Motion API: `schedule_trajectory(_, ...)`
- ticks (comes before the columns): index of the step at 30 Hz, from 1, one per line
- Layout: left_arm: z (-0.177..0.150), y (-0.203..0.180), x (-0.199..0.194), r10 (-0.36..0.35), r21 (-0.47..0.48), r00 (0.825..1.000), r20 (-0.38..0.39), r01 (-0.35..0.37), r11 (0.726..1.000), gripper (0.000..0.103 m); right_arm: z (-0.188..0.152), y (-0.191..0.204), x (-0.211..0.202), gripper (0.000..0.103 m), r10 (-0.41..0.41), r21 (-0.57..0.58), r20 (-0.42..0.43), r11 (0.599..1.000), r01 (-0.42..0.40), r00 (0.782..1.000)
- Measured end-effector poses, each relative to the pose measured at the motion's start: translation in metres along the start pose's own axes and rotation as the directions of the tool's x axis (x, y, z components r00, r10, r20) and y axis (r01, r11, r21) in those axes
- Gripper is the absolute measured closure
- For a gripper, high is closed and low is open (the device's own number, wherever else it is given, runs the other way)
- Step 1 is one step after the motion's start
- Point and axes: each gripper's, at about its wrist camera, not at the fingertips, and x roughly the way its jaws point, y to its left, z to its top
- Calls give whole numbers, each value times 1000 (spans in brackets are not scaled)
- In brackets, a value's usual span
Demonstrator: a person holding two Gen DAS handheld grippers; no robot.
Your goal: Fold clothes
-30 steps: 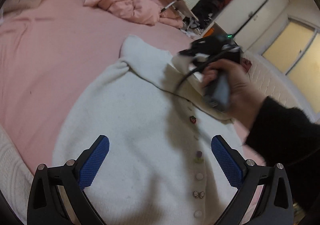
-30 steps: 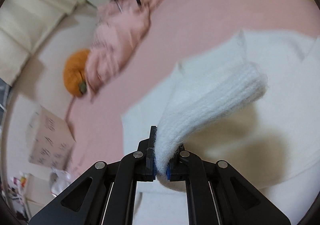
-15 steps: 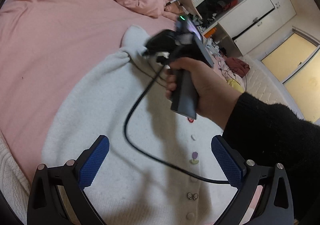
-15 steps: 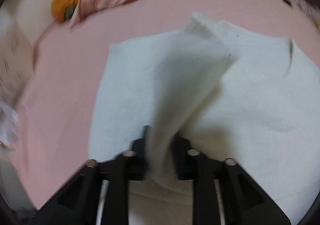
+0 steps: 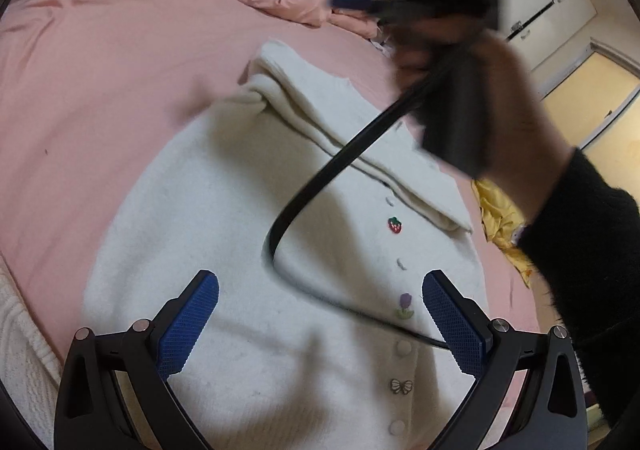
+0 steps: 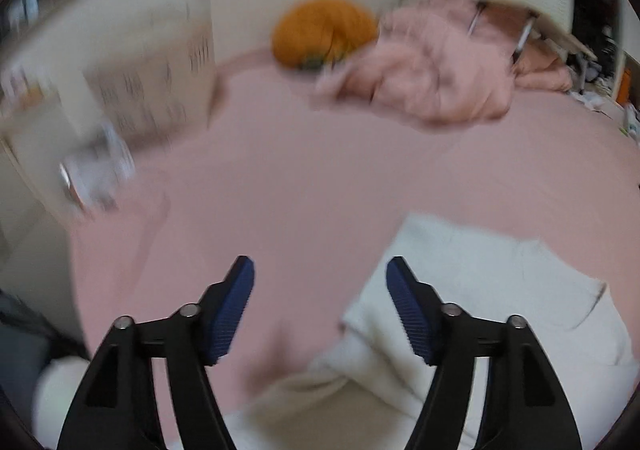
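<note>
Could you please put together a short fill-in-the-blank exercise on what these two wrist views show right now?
1. The white cardigan lies on a ____ bedsheet.
2. The right gripper is open and holds ____.
3. The top decorated button on the cardigan is shaped like a ____.
4. A black ____ hangs across the cardigan.

Missing words: pink; nothing; strawberry; cable

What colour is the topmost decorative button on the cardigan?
Red, a strawberry button with a green top, on the white cardigan; clearest in the left wrist view.
</note>
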Motion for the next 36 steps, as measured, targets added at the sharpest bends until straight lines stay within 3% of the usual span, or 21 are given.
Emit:
schedule_trajectory(2,1,1,-2,15,1,1000,8,-15,1000,1,-2,-35,-28,23,-71,106,62,992,64,996)
schedule_trajectory(4,2,2,-2,35,0,999,13,-35,999,1,-25,-86,-56,23,-222,218,52,954,206,974)
schedule_trajectory(6,1,2,3,73,7,997,0,-73,997,1,-67,-141,-73,23,-429,289,-33,861,419,903)
schedule_trajectory(7,-1,3,6,99,13,995,-11,-98,995,1,-88,-162,-79,25,-478,311,-66,824,473,876)
schedule_trajectory(8,-2,4,10,119,18,993,-23,-119,993,1,-108,-180,-81,31,-504,334,-104,794,507,857)
schedule_trajectory(10,-4,3,13,107,34,993,-47,-105,994,1,-162,-219,-85,31,-526,385,-205,732,562,825)
schedule_trajectory(11,-2,-5,12,109,62,993,-34,-106,992,1,-182,-230,-83,33,-516,397,-249,717,572,820)
schedule_trajectory(12,0,-13,11,110,90,994,-22,-107,990,1,-205,-239,-78,33,-495,404,-280,716,569,823)
schedule_trajectory(14,6,-28,7,106,143,994,11,-107,984,1,-221,-238,-83,33,-500,390,-230,739,550,835)
schedule_trajectory(17,38,-51,-7,9,199,991,133,-36,979,1,-210,-236,-94,33,-497,406,-186,747,527,848)
schedule_trajectory(19,62,-65,-4,-28,251,983,180,-19,968,1,-199,-235,-110,33,-505,435,-67,761,480,861)
schedule_trajectory(22,115,-96,47,108,377,972,209,-182,908,1,-192,-250,-111,32,-510,464,-53,749,473,859)
schedule_trajectory(24,143,-109,94,210,434,958,197,-277,857,1,-204,-264,-98,32,-509,474,-128,722,503,851)
schedule_trajectory(27,166,-94,165,340,445,936,93,-345,826,1,-226,-272,-87,32,-512,450,-160,723,524,844)
schedule_trajectory(28,170,-86,183,384,450,921,61,-369,814,1,-230,-273,-86,32,-512,443,-168,724,528,843)
schedule_trajectory(29,174,-77,202,453,464,891,34,-416,782,2,-227,-272,-87,32,-507,442,-180,724,530,843)
schedule_trajectory(31,178,-61,221,584,472,811,27,-526,708,2,-221,-270,-98,32,-502,452,-130,738,501,855)
schedule_trajectory(34,179,-52,207,531,406,847,44,-500,765,2,-220,-271,-105,32,-502,458,-78,750,478,861)
schedule_trajectory(36,175,-33,212,544,399,839,21,-506,765,0,-225,-274,-99,31,-509,450,-91,746,491,856)
